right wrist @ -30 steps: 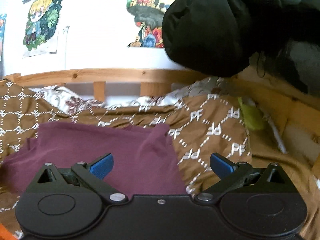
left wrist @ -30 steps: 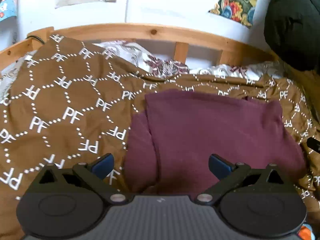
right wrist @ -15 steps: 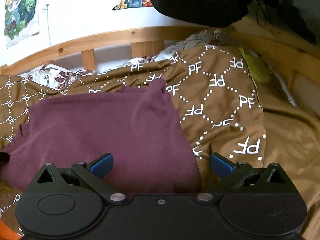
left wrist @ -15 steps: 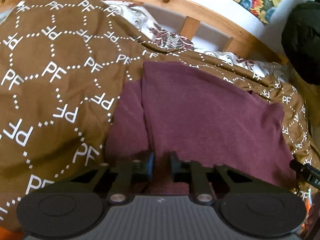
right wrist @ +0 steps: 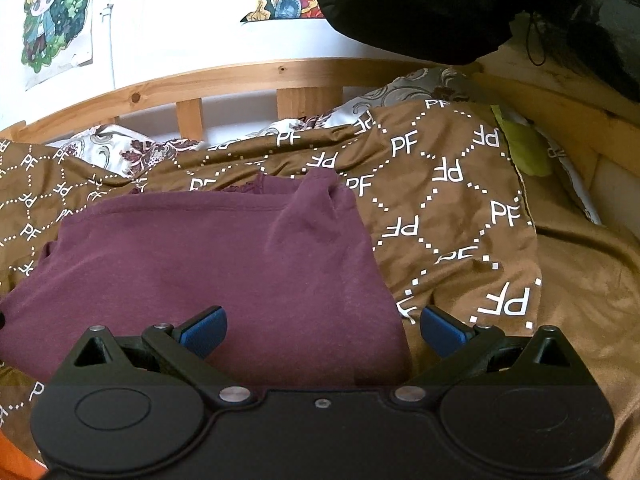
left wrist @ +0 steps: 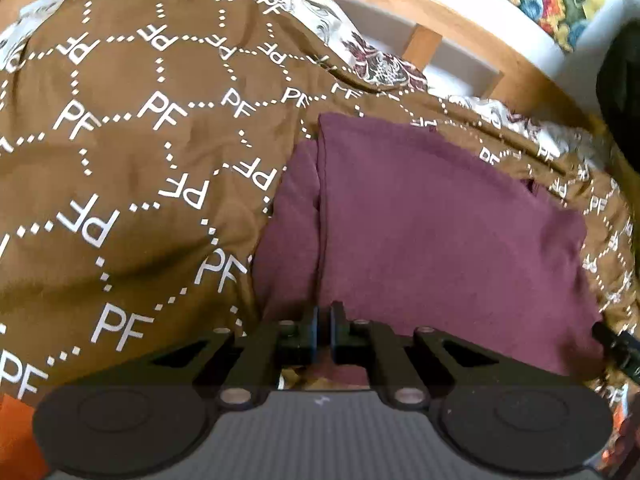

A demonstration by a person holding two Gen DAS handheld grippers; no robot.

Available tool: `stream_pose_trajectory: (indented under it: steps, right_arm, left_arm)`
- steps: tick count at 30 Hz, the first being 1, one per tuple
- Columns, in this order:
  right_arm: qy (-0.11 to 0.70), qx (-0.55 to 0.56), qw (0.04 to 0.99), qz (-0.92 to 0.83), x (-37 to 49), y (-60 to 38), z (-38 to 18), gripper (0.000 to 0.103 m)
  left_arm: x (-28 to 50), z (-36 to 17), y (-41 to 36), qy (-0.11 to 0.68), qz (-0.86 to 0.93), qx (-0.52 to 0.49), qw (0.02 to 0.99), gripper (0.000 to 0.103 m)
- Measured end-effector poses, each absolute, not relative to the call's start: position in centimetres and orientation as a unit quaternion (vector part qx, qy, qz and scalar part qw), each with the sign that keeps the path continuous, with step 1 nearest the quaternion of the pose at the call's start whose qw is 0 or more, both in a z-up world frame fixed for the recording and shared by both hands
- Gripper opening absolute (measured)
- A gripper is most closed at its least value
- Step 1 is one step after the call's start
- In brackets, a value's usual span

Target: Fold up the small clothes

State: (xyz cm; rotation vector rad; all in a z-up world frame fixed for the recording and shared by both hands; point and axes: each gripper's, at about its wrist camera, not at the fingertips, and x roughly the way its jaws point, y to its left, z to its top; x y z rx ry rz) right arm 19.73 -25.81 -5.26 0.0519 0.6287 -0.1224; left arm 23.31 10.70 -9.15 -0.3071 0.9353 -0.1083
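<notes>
A maroon garment point(left wrist: 432, 232) lies partly folded on a brown bedspread printed with white "PF" letters point(left wrist: 132, 168). It also shows in the right wrist view point(right wrist: 224, 264). My left gripper point(left wrist: 323, 330) is shut on the garment's near left edge, beside a folded-in sleeve. My right gripper point(right wrist: 322, 330) is open, its blue pads on either side of the garment's near right corner, with no grip on it. The tip of the right gripper point(left wrist: 618, 346) shows at the right edge of the left wrist view.
A wooden bed rail point(right wrist: 248, 80) runs along the far side with a floral sheet point(right wrist: 132, 148) below it. A black jacket point(right wrist: 440, 4) hangs at the upper right. A green item point(right wrist: 524, 148) lies at the bedspread's right edge.
My left gripper dropped to the garment's near left edge and shut on it. My right gripper moved down and closer to the near right corner and stayed open.
</notes>
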Motion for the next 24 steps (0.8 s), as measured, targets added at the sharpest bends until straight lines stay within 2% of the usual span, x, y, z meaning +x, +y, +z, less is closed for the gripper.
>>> stream_pose_trajectory:
  steps: [2, 5, 9, 16, 18, 20, 24]
  right_arm:
    - [0.311, 0.024, 0.948, -0.059, 19.78, -25.77, -5.32, 0.102]
    - [0.314, 0.022, 0.947, -0.058, 19.89, -25.67, -5.43, 0.102]
    - [0.316, 0.017, 0.947, -0.055, 20.02, -25.57, -5.49, 0.102]
    - [0.317, 0.009, 0.947, -0.052, 20.06, -25.41, -5.55, 0.102]
    - [0.317, 0.007, 0.947, -0.052, 20.09, -25.39, -5.59, 0.102]
    - [0.318, 0.006, 0.947, -0.052, 20.13, -25.35, -5.63, 0.102]
    - [0.320, -0.001, 0.946, -0.049, 20.19, -25.11, -5.72, 0.102]
  left_arm:
    - [23.33, -9.15, 10.49, 0.447, -0.053, -0.140, 0.882, 0.010]
    - [23.34, -9.10, 10.64, 0.445, -0.046, -0.140, 0.884, 0.028]
    - [23.23, -8.84, 10.93, 0.440, -0.038, -0.141, 0.886, 0.057]
    - [23.06, -8.31, 11.11, 0.425, -0.016, -0.126, 0.896, 0.084]
    - [23.07, -8.29, 11.16, 0.421, -0.005, -0.120, 0.899, 0.097]
    - [23.14, -8.38, 11.20, 0.422, 0.002, -0.118, 0.899, 0.102]
    - [23.64, -8.92, 11.33, 0.442, 0.009, -0.117, 0.889, 0.102]
